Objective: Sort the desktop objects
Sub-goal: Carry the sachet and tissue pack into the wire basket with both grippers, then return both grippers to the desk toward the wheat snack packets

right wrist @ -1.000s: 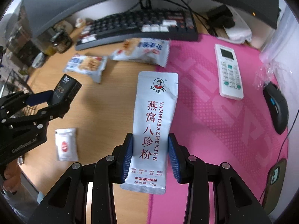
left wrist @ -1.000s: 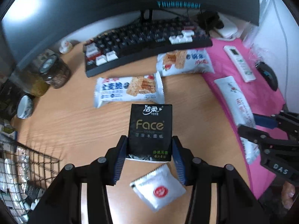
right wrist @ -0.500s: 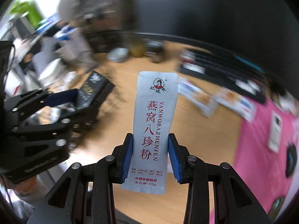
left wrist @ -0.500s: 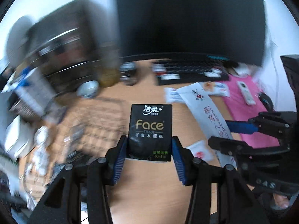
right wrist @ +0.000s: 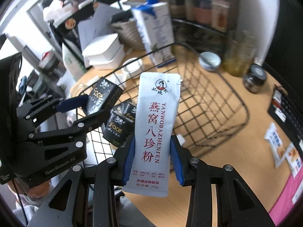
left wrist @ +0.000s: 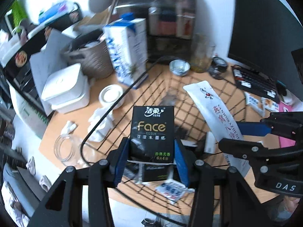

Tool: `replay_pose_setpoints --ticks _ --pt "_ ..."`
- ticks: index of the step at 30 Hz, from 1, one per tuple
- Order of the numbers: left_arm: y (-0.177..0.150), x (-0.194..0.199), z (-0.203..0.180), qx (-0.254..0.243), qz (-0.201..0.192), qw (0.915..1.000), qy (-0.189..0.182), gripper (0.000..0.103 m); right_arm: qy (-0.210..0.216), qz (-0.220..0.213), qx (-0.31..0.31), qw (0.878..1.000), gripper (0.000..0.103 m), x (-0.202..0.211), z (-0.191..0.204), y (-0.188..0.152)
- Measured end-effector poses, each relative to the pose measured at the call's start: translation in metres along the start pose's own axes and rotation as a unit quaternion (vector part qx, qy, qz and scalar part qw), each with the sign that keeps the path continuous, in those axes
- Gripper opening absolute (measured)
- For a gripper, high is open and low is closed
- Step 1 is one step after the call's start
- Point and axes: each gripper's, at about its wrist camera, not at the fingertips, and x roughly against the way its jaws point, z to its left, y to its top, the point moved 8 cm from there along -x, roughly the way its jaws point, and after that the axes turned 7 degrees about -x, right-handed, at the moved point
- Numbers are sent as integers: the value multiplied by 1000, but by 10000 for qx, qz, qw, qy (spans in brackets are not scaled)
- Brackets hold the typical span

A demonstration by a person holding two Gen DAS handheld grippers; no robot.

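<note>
Left tongs [left wrist: 151,162] clamping black tissue pack [left wrist: 152,130], right tongs [right wrist: 152,158] clamping white sachet [right wrist: 154,130], above wire basket [right wrist: 217,102].

We see the wire basket [right wrist: 223,113] open from above, its right half bare mesh, while two black tissue packs [right wrist: 118,124] and a small blue-white packet [left wrist: 173,189] fill its near left corner. Along its far rim stand a milk carton [left wrist: 128,51], a small bowl [left wrist: 179,67] and jars [right wrist: 254,77], blocking approach there. Our two grippers, left [left wrist: 151,160] and right [right wrist: 152,159], hang close together above it, each carrying a pack.
</note>
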Motion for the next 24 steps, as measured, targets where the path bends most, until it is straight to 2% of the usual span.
replay_pose_setpoints --ticks 7,12,17,24 --pt "-15 -16 14 169 175 9997 -62 52 27 269 45 9996 38 -31 8 0" --pt "-20 -20 18 207 264 9994 -1 53 59 283 41 9996 37 -41 13 5" --pt "-21 -19 17 225 288 9993 -42 55 224 186 -58 9996 37 -36 13 8" --pt "-11 -6 -8 49 176 9998 -54 59 144 -82 -195 9997 37 -5 -13 -1"
